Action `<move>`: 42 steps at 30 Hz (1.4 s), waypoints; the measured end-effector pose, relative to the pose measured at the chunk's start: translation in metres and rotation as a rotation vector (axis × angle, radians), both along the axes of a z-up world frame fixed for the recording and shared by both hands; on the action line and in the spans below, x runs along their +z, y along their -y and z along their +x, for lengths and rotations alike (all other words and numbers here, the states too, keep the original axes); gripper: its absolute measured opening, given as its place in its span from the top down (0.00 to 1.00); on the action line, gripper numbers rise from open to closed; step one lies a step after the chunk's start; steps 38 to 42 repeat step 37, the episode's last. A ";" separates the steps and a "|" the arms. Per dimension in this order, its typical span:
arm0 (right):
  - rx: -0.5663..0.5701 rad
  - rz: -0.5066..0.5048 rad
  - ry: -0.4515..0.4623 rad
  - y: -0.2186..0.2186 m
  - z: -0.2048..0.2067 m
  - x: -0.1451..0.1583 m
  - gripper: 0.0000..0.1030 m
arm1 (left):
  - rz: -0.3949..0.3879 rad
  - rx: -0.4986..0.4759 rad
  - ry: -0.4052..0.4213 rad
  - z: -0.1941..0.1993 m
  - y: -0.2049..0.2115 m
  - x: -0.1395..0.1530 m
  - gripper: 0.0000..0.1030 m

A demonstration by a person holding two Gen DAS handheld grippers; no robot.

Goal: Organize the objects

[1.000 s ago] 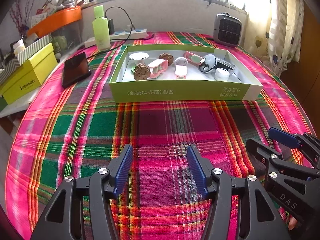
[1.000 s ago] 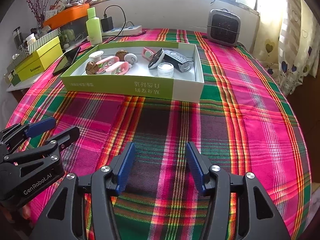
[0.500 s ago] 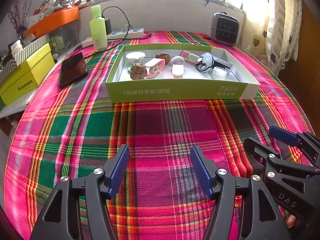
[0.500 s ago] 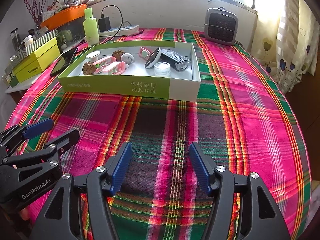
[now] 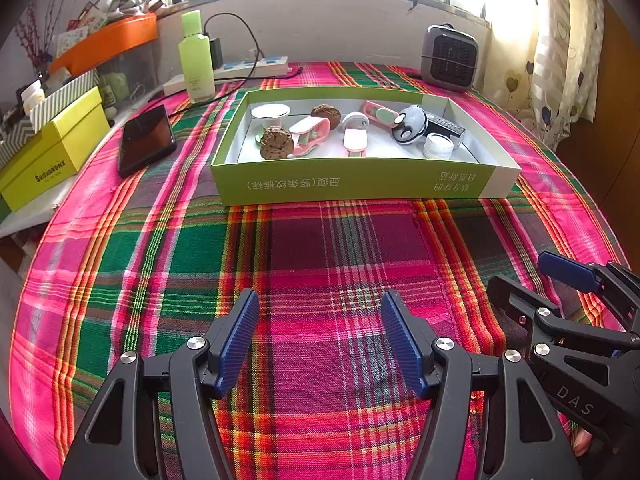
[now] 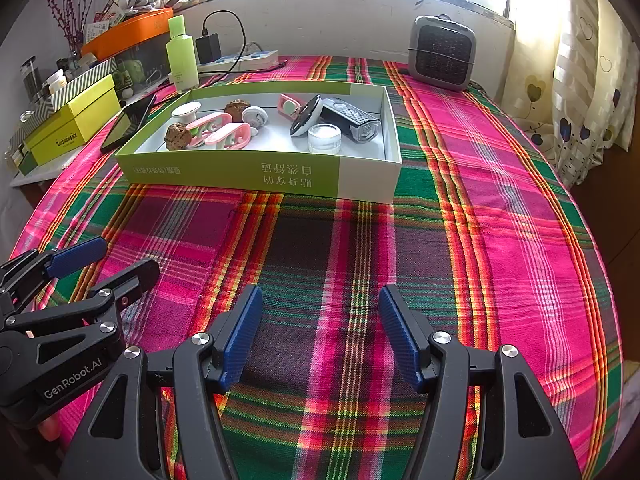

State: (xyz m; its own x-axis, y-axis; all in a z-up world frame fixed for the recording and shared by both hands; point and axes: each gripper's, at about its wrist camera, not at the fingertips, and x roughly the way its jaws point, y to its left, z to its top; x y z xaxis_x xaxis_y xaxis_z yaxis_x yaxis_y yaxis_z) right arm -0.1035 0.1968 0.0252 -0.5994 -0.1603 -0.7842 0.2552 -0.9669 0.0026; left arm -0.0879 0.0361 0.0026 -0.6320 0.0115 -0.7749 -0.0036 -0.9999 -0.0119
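Observation:
A shallow green and white box sits mid-table on the plaid cloth. Inside lie two brown walnuts, pink and white clips, a small white jar, a white dish, a round grey device and a dark gadget. My left gripper hovers open over the cloth near the front edge, nothing between its fingers. My right gripper is open beside it, also empty. Each shows in the other's view, the right gripper and the left gripper.
A black phone lies left of the box. Behind it stand a green bottle, a power strip with a charger and a small grey heater. Yellow-green boxes and an orange tray crowd the left side. Curtains hang at right.
Both grippers' jaws have spread a little wider than a second ago. Both views shifted slightly, so the box looks a bit farther off. Nothing on the table moved.

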 end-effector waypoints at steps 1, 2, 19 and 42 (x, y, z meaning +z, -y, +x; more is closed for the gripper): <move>0.000 0.000 0.000 0.000 0.000 0.000 0.40 | 0.000 0.000 0.000 0.000 0.000 0.000 0.39; 0.000 0.000 0.000 0.000 0.000 0.000 0.40 | 0.000 0.000 0.000 0.000 0.000 0.000 0.38; 0.000 0.000 0.000 0.001 0.000 0.000 0.39 | 0.000 0.001 -0.001 0.000 0.000 0.000 0.38; 0.000 0.001 0.000 0.001 0.000 0.000 0.38 | 0.000 0.001 -0.001 0.000 0.000 0.000 0.38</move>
